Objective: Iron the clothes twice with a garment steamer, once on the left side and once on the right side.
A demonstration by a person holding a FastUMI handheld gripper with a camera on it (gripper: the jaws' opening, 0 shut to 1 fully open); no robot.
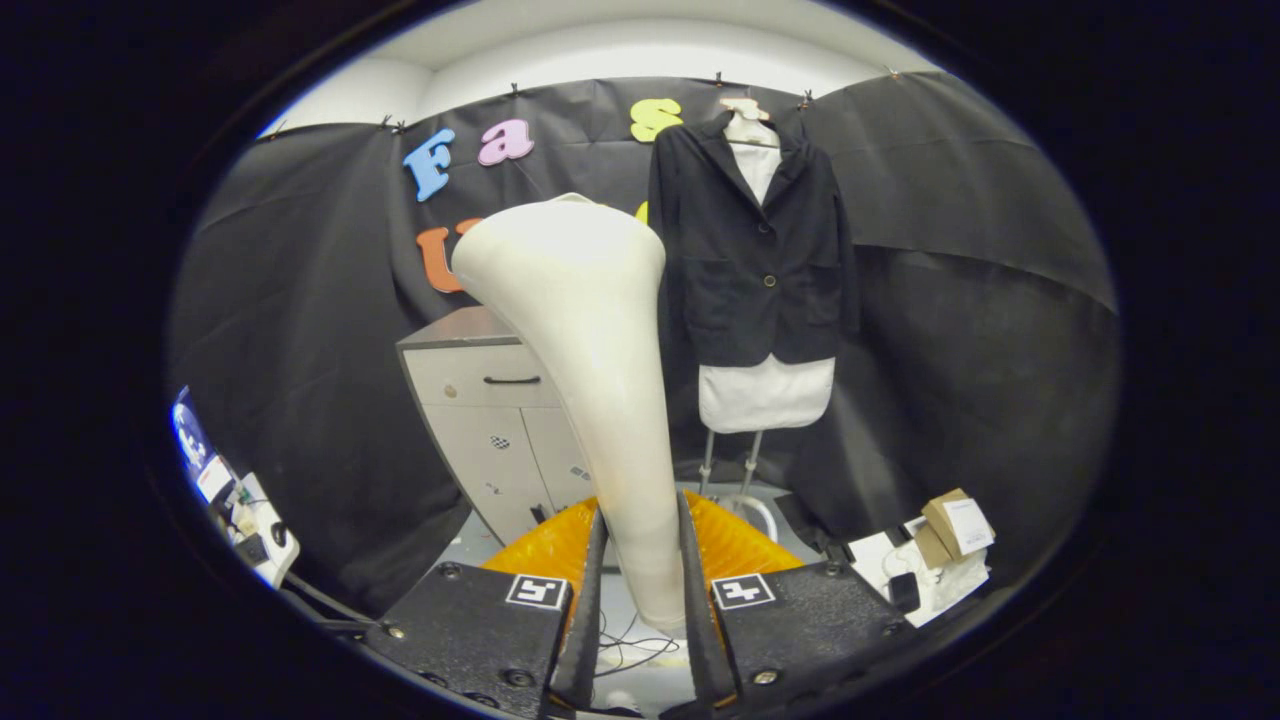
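Item one: garment steamer (pixel 590 360), cream-white, handle clamped between the fingers of my gripper (pixel 640 590). Both fingers press on its narrow lower end, so I log the jaws as clenched on it. The body rises from the fingers, tilts to the left and widens to a broad flat head at the top.

Item two: dark jacket (pixel 750 250), buttoned, hanging on a pale dress form (pixel 765 392) beyond the fingers and just right of the steamer's head. The steamer and jacket are apart; I cannot tell how far. The form's white lower torso shows below the jacket hem, carried on a thin metal stand (pixel 728 465) that reaches the floor.

Item three: grey cabinet (pixel 490 420), behind the steamer on its left, one drawer with a dark handle at the top and doors beneath. Its right front corner is hidden by the steamer.

Item four: small cardboard boxes (pixel 955 528) and white packets on the floor, right of the stand, against the black cloth wall.

Item five: white device with cables (pixel 262 535), on the floor far left of the cabinet.
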